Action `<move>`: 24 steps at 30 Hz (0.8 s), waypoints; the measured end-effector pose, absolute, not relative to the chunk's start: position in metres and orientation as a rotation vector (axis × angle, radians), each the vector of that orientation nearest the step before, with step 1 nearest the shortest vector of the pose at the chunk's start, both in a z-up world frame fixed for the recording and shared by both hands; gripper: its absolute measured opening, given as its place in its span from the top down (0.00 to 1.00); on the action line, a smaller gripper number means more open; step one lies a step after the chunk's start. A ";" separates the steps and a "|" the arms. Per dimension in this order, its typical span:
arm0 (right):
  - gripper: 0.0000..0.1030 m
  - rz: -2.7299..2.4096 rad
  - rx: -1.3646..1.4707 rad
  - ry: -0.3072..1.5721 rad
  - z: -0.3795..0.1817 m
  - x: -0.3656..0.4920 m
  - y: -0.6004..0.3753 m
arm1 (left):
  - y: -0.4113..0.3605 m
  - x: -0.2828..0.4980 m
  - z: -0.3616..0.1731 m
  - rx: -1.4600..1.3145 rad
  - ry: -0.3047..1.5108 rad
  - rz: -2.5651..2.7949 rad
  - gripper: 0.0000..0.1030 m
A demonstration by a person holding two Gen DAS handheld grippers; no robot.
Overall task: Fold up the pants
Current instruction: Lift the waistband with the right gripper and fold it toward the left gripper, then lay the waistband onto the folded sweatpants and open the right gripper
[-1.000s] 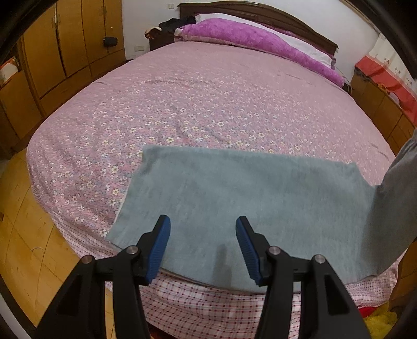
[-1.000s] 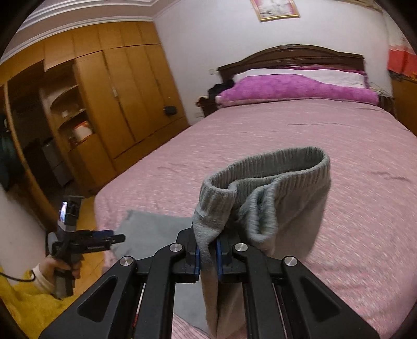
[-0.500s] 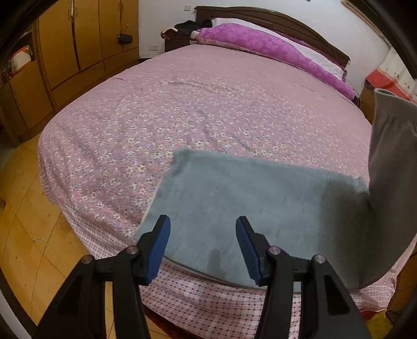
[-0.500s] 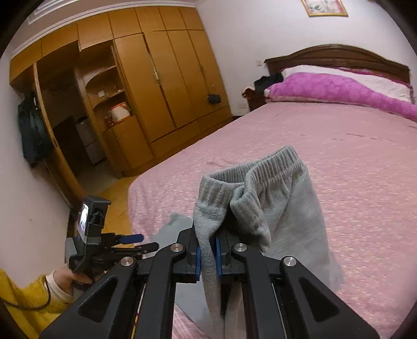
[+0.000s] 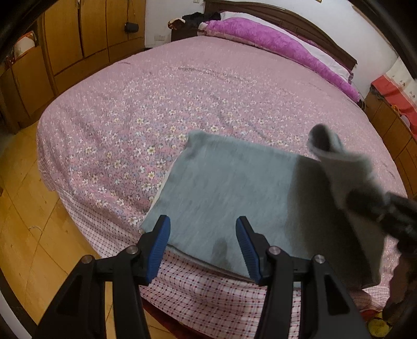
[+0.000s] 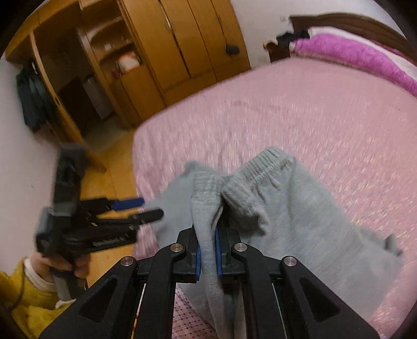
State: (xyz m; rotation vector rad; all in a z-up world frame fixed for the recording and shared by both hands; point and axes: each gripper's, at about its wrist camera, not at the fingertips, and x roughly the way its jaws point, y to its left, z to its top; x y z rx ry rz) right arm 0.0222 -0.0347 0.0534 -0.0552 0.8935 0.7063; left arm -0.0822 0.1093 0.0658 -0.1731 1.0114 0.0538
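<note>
Right gripper: jaws pressed together on a bunched fold of grey knit just below the ribbed waistband; blue pads visible on either side of the cloth; seen in the left wrist view as a blurred black body at the right, with fabric draped over it.
Waistband: ribbed, lifted clear of the bedspread, arching up and away from the right gripper's fingertips; blurred.
Pants: grey knit; lower portion lay flat in a rectangle at the near edge of the bed, towards its near right corner; upper portion rose from the right end of that rectangle to the right gripper and hung over the flat part, casting a shadow on it.
Left gripper: jaws apart, nothing between the blue pads; poised above the near edge of the flat part of the pants, not touching it; held in a hand with a yellow sleeve.
Bed: pink floral bedspread on top, red-checked sheet showing along the near edge under the pants.
Pillow: magenta, along the far edge at the dark headboard.
Wardrobe: wooden doors, beyond the bed's left edge.
Floor: yellow wood, off the near left corner.
</note>
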 end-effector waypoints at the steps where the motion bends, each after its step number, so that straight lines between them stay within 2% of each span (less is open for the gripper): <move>1: 0.94 0.711 -0.060 0.918 0.047 0.024 -0.031 | 0.110 -0.081 0.063 -0.174 1.019 0.052 0.47; 2: 0.92 0.717 -0.063 0.950 0.039 0.026 -0.027 | 0.110 -0.081 0.061 -0.174 1.026 0.053 0.47; 4: 0.80 0.737 -0.061 0.989 0.030 0.027 -0.017 | 0.111 -0.079 0.057 -0.175 1.037 0.055 0.47; 10: 0.60 0.839 -0.129 1.014 0.025 0.011 -0.007 | 0.113 -0.078 0.058 -0.199 1.054 0.048 0.47; 24: 0.60 0.700 -0.032 0.944 0.056 0.006 -0.085 | 0.073 -0.067 0.091 -0.289 1.022 -0.143 0.47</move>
